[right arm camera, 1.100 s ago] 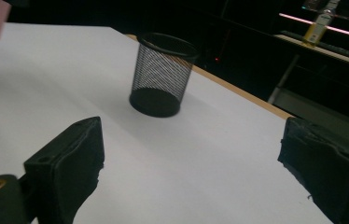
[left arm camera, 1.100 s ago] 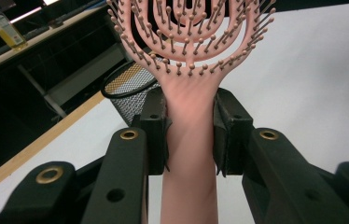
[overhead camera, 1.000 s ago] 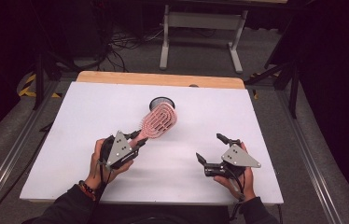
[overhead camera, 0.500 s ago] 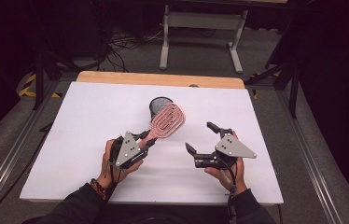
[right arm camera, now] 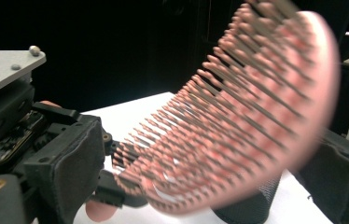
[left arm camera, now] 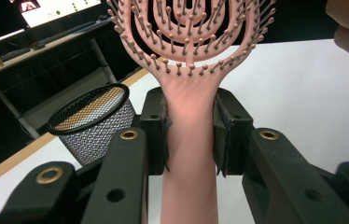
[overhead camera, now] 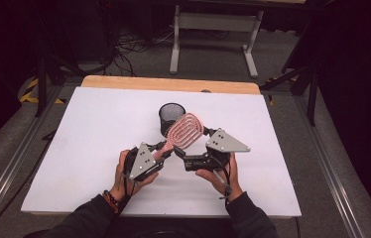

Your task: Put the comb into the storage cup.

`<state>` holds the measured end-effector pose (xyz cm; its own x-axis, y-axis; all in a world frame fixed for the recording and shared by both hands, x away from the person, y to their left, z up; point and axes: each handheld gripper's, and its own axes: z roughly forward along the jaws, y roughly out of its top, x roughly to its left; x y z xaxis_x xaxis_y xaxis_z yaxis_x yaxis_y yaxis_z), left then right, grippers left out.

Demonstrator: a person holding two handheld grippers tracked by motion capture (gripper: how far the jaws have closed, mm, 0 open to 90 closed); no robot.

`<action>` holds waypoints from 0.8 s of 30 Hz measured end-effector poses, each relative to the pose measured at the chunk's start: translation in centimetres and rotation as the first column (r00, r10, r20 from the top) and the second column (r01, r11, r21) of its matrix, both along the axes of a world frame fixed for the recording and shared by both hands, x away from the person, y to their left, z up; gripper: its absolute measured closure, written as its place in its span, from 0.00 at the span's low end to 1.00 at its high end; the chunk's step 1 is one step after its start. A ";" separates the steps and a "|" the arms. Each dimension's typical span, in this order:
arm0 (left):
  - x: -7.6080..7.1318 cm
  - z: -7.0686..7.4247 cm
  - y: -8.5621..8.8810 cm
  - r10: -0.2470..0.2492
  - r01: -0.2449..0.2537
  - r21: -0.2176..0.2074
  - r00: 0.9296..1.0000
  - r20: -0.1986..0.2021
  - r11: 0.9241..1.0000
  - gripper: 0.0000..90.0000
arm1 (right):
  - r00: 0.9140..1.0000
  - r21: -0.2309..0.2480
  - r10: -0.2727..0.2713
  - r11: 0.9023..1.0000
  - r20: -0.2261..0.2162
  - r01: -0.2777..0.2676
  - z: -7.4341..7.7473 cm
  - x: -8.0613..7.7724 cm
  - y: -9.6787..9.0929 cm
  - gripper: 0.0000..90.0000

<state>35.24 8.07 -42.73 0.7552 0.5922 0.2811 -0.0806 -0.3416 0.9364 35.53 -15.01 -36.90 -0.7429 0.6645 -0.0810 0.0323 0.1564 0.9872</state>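
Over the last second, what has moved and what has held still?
The right tool has swung in from the right side of the table toward the pink hairbrush, its jaws now open either side of the brush head. The left tool stays shut on the brush handle. The mesh cup has not moved.

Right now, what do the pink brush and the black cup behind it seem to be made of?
The pink brush looks like moulded plastic, matt, its open loops and ball-tipped bristles one colour and piece. The black cup seems wire mesh, probably coated metal: a fine see-through grid under a smooth dark rim.
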 end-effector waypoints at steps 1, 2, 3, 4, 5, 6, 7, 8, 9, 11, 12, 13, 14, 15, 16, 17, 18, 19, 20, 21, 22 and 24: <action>0.0 0.0 -0.1 -0.001 0.001 0.005 1.000 0.001 1.000 0.77 | 1.000 0.006 -0.001 1.000 0.000 0.001 0.1 0.0 0.3 0.10; 0.0 -0.1 -0.1 0.002 -0.002 0.004 1.000 -0.001 1.000 0.77 | 1.000 0.011 -0.001 1.000 0.000 0.001 0.1 0.1 0.4 0.12; 0.1 -0.2 -0.1 0.001 -0.001 0.001 1.000 -0.004 1.000 0.77 | 1.000 0.016 0.002 1.000 -0.004 -0.002 0.2 0.1 0.6 0.14; 0.1 -0.2 -0.2 -0.002 0.002 0.004 1.000 -0.007 1.000 0.77 | 1.000 0.023 0.003 1.000 -0.007 -0.003 0.2 0.1 0.8 0.16; 0.1 -0.2 -0.2 0.000 0.000 0.001 1.000 -0.007 1.000 0.77 | 1.000 0.028 -0.001 1.000 -0.003 0.002 0.2 0.1 0.9 0.18; 0.1 -0.3 -0.1 0.000 0.000 -0.005 1.000 -0.014 1.000 0.77 | 1.000 0.034 -0.011 0.999 -0.001 0.011 0.3 0.1 1.0 0.20; 0.2 -0.3 -0.1 -0.001 0.001 -0.006 1.000 -0.014 1.000 0.77 | 1.000 0.042 -0.021 0.999 -0.001 0.021 0.3 0.1 1.1 0.24; 0.2 -0.3 -0.1 0.001 -0.001 -0.003 1.000 -0.013 1.000 0.77 | 1.000 0.052 -0.030 0.998 -0.005 0.030 0.4 0.2 1.1 0.27; 0.2 -0.3 -0.1 0.006 -0.006 0.000 1.000 -0.011 1.000 0.77 | 0.999 0.060 -0.035 0.998 -0.007 0.035 0.4 0.2 1.1 0.30; 0.2 -0.5 -0.1 0.007 -0.007 0.000 1.000 -0.019 1.000 0.77 | 0.999 0.084 -0.046 0.995 -0.019 0.047 0.3 0.3 1.0 0.37; 0.2 -0.5 -0.1 0.007 -0.007 0.000 1.000 -0.019 1.000 0.77 | 0.998 0.092 -0.059 0.994 -0.022 0.061 0.3 0.3 0.9 0.41; 0.3 -0.6 -0.1 0.010 -0.010 0.009 1.000 -0.022 1.000 0.77 | 0.998 0.103 -0.063 0.993 -0.030 0.065 0.2 0.4 0.9 0.45; 0.3 -0.6 -0.1 0.010 -0.010 0.013 1.000 -0.024 1.000 0.77 | 0.997 0.107 -0.064 0.992 -0.033 0.067 0.2 0.4 0.9 0.49; 0.3 -0.7 -0.1 0.011 -0.010 0.015 1.000 -0.026 1.000 0.77 | 0.997 0.113 -0.067 0.991 -0.035 0.071 0.2 0.4 0.8 0.52; 0.3 -0.7 -0.2 0.012 -0.012 0.018 1.000 -0.026 1.000 0.77 | 0.997 0.118 -0.068 0.990 -0.038 0.072 0.2 0.4 0.7 0.54; 0.4 -0.7 -0.2 0.011 -0.011 0.025 1.000 -0.026 1.000 0.77 | 0.997 0.123 -0.066 0.990 -0.042 0.071 0.2 0.4 0.7 0.58; 0.4 -0.8 -0.2 0.010 -0.010 0.027 0.999 -0.032 1.000 0.77 | 0.997 0.127 -0.067 0.989 -0.043 0.072 0.1 0.3 0.6 0.61; 0.4 -0.8 -0.3 0.011 -0.010 0.029 0.999 -0.031 1.000 0.77 | 0.997 0.130 -0.061 0.989 -0.042 0.066 0.1 0.3 0.6 0.62; 0.4 -0.9 -0.3 0.012 -0.011 0.034 0.999 -0.031 0.999 0.77 | 0.997 0.130 -0.057 0.990 -0.042 0.062 0.1 0.3 0.6 0.63; 0.5 -0.9 -0.3 0.011 -0.010 0.037 0.999 -0.034 0.999 0.77 | 0.998 0.132 -0.053 0.990 -0.044 0.058 0.1 0.2 0.6 0.63; 0.5 -1.0 -0.4 0.013 -0.012 0.042 0.999 -0.036 0.999 0.77 | 0.998 0.135 -0.049 0.989 -0.046 0.055 0.0 0.2 0.6 0.64; 0.5 -1.1 -0.4 0.010 -0.008 0.048 0.999 -0.038 0.999 0.77 | 0.998 0.140 -0.040 0.989 -0.041 0.045 0.0 0.0 0.7 0.66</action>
<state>35.73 7.67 -43.83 0.7604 0.5857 0.2806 -0.0419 -0.3868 0.9212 35.55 -14.34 -36.92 -0.7146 0.6982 0.0433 0.0742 0.0141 0.9971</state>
